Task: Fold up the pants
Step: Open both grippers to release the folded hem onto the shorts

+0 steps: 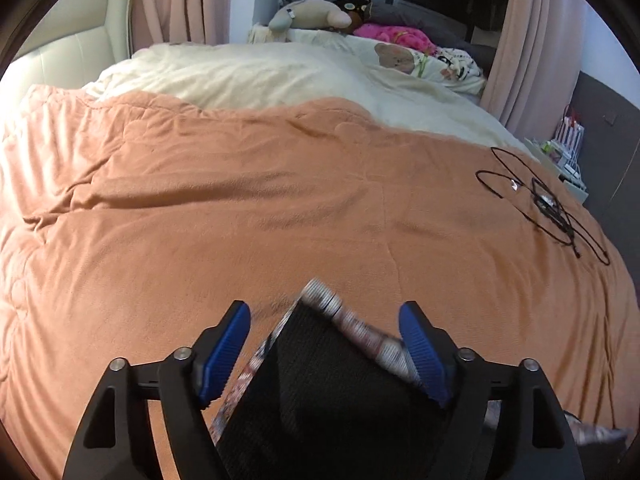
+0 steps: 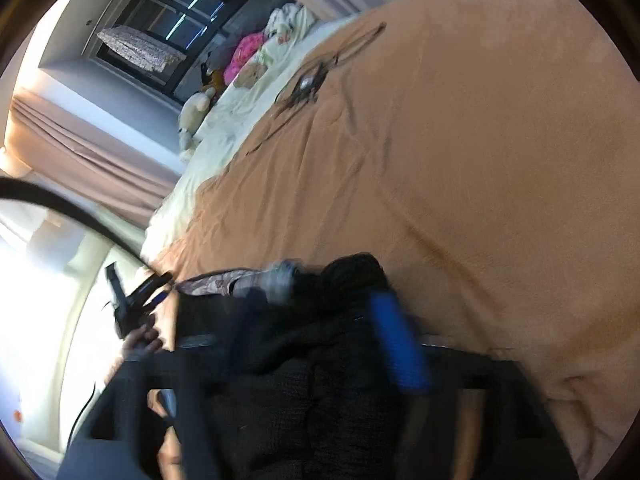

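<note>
The black knitted pants with a patterned pink-and-white waistband (image 1: 320,380) lie on the wide peach-orange fleece blanket (image 1: 280,208) that covers the near part of the bed, right at its near edge. In the left wrist view they sit directly between the fingers of the left tool (image 1: 324,340): the folded corner pokes forward past the blue ribbed pads (image 1: 228,344), and the rolled waistband runs diagonally toward the right-hand pad. The left tool stands spread, the left-hand pad clear of the cloth; the waistband reaches up to the right-hand pad (whether it truly touches is lost in the blur), with no pinch on the fabric.

In the right wrist view, heavily smeared by motion, the same pants (image 2: 320,360) bunch up between the fingers of the right tool (image 2: 320,320), dark cloth filling the gap and heaping in front of it. Its fingers stand wide apart too, one blue pad (image 2: 396,340) beside the cloth rather than squeezing it. At the left of that view the left tool (image 2: 136,300) shows in a hand (image 2: 144,340), just beside the far end of the pants.

A tangled black cable (image 1: 548,204) lies well apart on the blanket's right side, and a cream duvet (image 1: 260,76) covers the bed beyond.
</note>
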A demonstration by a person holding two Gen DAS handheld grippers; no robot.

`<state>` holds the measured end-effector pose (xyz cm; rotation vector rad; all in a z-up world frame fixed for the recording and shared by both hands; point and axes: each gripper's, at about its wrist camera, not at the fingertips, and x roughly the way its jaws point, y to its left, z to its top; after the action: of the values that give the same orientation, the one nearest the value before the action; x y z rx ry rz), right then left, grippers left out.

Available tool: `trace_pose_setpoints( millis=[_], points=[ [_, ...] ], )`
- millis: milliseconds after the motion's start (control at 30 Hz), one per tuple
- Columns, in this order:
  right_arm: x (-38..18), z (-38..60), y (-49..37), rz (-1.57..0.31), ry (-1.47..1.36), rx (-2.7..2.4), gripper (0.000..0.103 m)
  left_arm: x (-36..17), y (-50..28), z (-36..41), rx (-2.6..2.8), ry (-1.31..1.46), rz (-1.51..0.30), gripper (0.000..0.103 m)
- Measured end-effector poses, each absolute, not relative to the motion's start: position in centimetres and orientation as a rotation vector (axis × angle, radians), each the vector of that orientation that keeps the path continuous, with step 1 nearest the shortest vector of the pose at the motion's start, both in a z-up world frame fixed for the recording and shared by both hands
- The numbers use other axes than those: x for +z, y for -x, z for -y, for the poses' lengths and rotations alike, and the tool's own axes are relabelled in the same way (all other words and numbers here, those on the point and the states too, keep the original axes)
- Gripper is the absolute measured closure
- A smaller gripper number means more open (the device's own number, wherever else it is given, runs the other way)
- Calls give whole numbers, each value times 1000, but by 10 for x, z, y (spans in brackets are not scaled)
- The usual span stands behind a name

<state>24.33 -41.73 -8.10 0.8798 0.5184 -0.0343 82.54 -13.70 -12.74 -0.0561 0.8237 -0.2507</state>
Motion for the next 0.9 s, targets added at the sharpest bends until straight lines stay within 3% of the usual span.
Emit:
trace_pose_setpoints(
  millis=[600,900],
  points=[
    [-55,394,-170,-666,-737,-88,15,-103,-719,46,-200,-23,-872,26],
    [-48,395,-130,-689,-768,-73,16,-95,-668,8,-171,5,-920,46]
  ],
)
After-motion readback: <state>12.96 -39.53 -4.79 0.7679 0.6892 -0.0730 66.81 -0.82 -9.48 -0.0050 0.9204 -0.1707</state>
